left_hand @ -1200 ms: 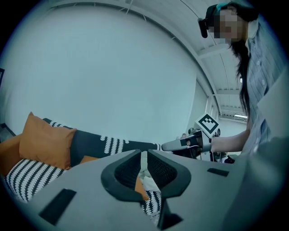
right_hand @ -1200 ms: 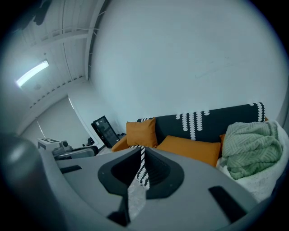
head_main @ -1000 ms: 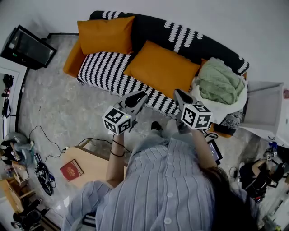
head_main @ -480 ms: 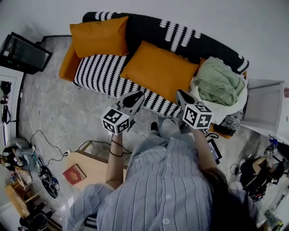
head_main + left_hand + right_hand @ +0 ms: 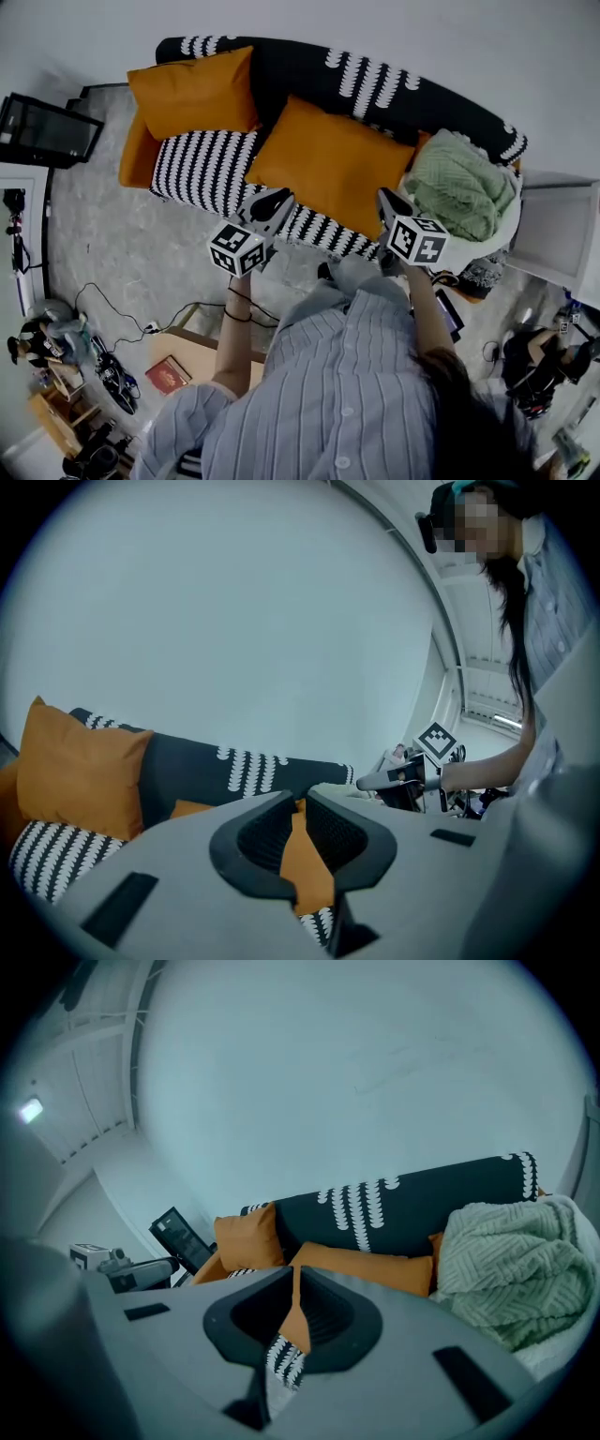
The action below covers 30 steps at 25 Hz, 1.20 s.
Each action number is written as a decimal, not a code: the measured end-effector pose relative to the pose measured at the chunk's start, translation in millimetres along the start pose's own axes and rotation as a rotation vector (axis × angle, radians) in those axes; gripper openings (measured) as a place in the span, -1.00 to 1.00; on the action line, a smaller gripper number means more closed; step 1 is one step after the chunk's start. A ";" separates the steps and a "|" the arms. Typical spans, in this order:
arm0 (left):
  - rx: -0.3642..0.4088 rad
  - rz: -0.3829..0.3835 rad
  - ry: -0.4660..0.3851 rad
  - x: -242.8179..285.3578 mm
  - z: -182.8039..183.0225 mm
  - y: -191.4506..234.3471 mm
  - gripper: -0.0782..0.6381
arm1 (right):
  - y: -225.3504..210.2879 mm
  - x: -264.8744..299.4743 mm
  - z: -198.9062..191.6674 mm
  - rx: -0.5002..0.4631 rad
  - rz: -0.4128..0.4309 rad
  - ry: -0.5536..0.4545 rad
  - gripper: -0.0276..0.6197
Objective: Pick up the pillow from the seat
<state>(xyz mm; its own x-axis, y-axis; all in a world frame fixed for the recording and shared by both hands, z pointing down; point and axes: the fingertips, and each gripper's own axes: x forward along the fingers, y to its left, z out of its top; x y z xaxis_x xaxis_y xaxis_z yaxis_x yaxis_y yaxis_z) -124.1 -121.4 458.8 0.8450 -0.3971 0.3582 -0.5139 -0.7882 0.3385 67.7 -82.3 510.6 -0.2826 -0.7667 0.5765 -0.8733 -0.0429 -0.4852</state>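
Both forearms stretched fwd toward sofa [image 5: 375,80], grippers tipped slightly down. L gripper [image 5: 273,200]: jaws together, nothing held, at sofa's front edge. R gripper [image 5: 385,199]: same, jaws together, empty. Orange pillow [image 5: 333,159]: mid-seat of sofa, leaning on backrest, untouched. Vs 1 s ago: both grippers nearer sofa.

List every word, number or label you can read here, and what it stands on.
No text here is readable.
Small red book: cover print too small to read.
Left gripper and right gripper: black-and-white square marker patterns only, no letters.
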 end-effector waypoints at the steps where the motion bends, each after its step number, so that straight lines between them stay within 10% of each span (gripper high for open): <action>1: -0.004 -0.002 0.008 8.1 2.8 6.1 -0.68 | -5.5 6.4 6.5 0.007 -0.004 0.001 -0.81; 15: -0.002 -0.001 0.139 98.0 21.0 82.2 -0.58 | -81.5 63.7 39.8 0.022 -0.048 0.080 -0.81; 30: 0.059 -0.136 0.437 172.1 -49.9 172.4 -0.33 | -182.6 125.2 22.9 0.193 -0.148 0.064 -0.80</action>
<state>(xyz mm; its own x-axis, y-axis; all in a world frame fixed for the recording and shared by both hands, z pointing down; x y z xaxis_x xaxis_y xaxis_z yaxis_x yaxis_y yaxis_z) -74.7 -302.2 622.2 0.7558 -0.0630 0.6518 -0.3829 -0.8500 0.3618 200.8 -185.2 656.4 -0.1869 -0.7009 0.6883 -0.8170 -0.2782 -0.5051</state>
